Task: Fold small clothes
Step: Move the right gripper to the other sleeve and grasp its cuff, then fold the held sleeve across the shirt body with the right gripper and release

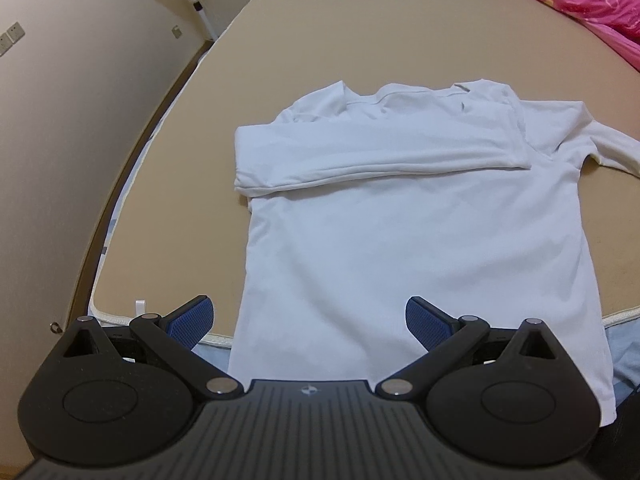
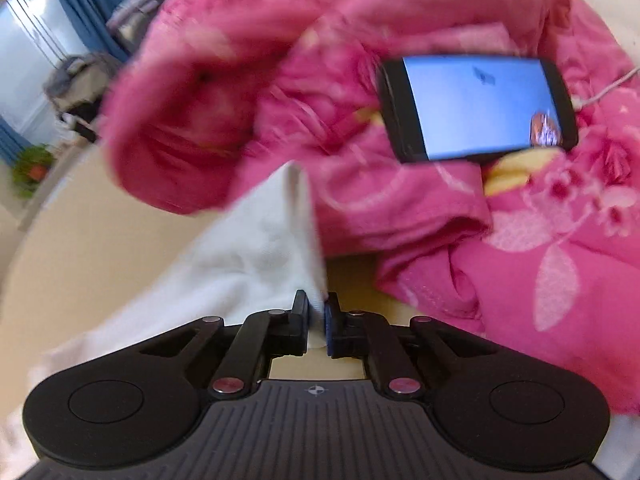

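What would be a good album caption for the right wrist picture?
Right gripper pinches a white shirt sleeve beside a pink quilt and phone.

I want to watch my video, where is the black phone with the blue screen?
In the right wrist view, the black phone with the lit blue screen lies at the upper right on the crumpled pink flowered blanket, beyond the right gripper pinching the white shirt sleeve.

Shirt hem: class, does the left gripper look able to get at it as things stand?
Probably yes. The left gripper is open, and the shirt hem lies flat right in front of it, with nothing between them.
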